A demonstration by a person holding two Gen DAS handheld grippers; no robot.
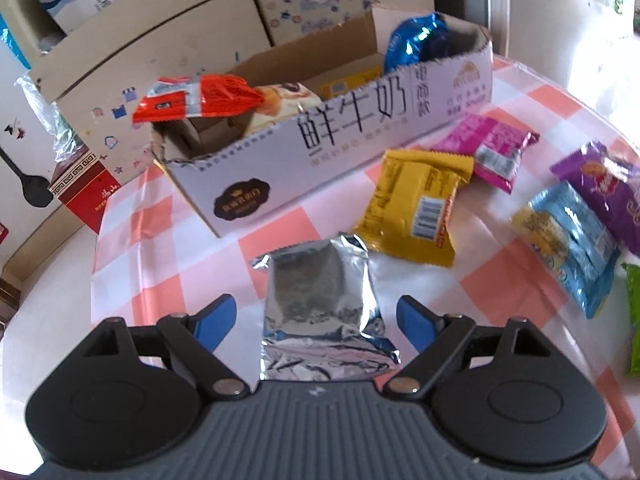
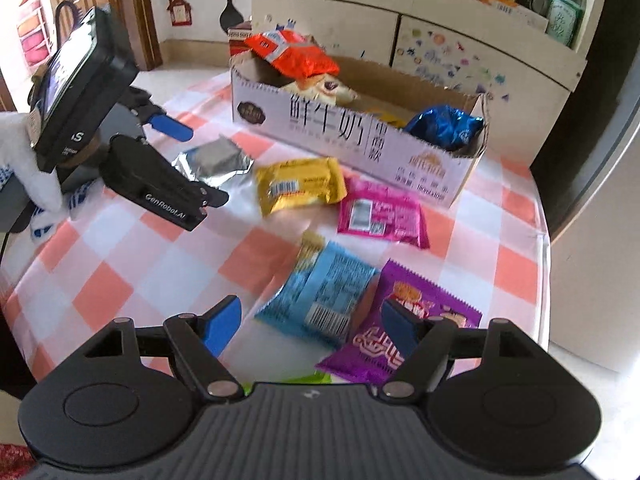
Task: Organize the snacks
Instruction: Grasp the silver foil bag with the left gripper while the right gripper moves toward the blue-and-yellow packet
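Tongs first: the left gripper (image 1: pixel 316 316) stands with its blue pads apart, and the foil pack (image 1: pixel 320 304) lies between them on the checked cloth (image 1: pixel 168 292), touching neither pad; the pack's near end is cut off behind the gripper body. From the right wrist view this gripper (image 2: pixel 192 160) shows side-on at 9 o'clock, its lower finger blocking part of the foil pack (image 2: pixel 216 160).

The right gripper (image 2: pixel 312 324) is also apart, with nothing clamped. The blue pack (image 2: pixel 320 292) lies flat between its pads, and the right pad overlaps the purple pack (image 2: pixel 400 320) at 3 o'clock. A green sliver (image 2: pixel 308 379) peeks out at 6 o'clock, mostly hidden under the gripper body.

Further out, toward 12 o'clock, lie a yellow pack (image 2: pixel 300 188) and a pink pack (image 2: pixel 380 216), apart from both grippers. Beyond them stands the carton (image 2: pixel 360 140), open-topped, holding a red pack (image 2: pixel 292 56) perched at one end and a dark blue pack (image 2: pixel 444 124) at the other; the packs between are half hidden by the wall. Print on every wrapper is too blurred to read.
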